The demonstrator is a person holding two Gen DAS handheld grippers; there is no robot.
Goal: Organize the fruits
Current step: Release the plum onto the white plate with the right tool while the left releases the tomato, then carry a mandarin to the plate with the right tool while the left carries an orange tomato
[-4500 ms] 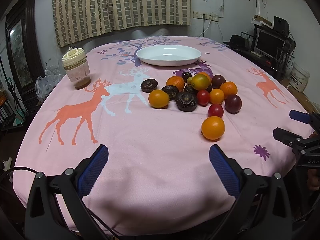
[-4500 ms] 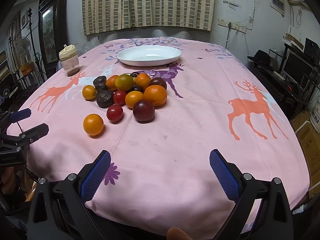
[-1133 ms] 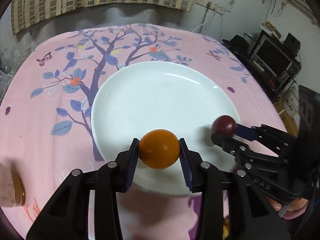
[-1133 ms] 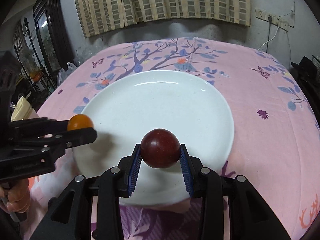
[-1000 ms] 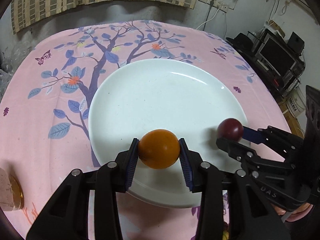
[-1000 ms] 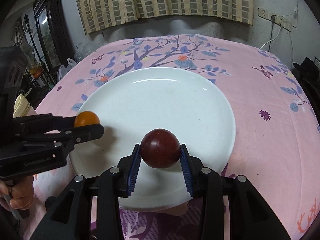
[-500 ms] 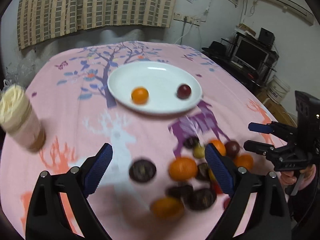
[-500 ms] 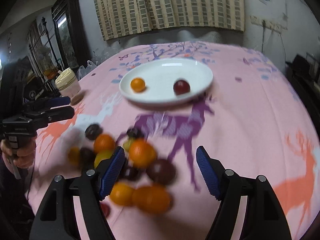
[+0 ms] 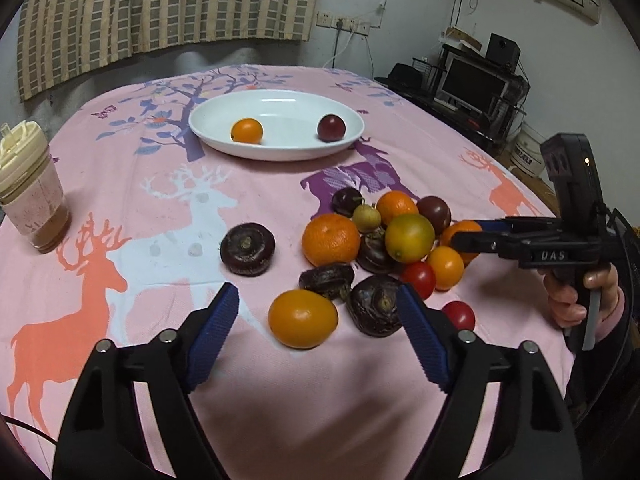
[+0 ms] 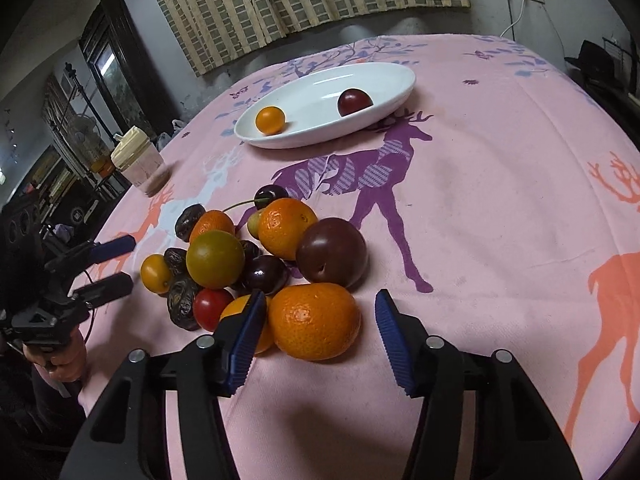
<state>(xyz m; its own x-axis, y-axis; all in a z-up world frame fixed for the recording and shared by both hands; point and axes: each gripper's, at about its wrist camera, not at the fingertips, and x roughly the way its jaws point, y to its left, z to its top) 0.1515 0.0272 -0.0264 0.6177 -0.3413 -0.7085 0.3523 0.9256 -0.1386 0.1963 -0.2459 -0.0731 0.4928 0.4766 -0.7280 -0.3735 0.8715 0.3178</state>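
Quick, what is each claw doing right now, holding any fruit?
Left claw: open, closing, a small orange fruit between its jaws, not gripped.
Right claw: open, closing around a round orange tangerine, not gripped.

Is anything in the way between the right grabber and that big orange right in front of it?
No. The big orange sits right between the open fingers of the right gripper, nothing ahead of it. A smaller orange fruit crowds the left finger, so it might get bumped.

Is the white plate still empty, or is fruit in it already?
Not empty. The white plate holds two fruits, set apart: a small orange fruit and a dark red plum. The other fruits lie on the tablecloth.
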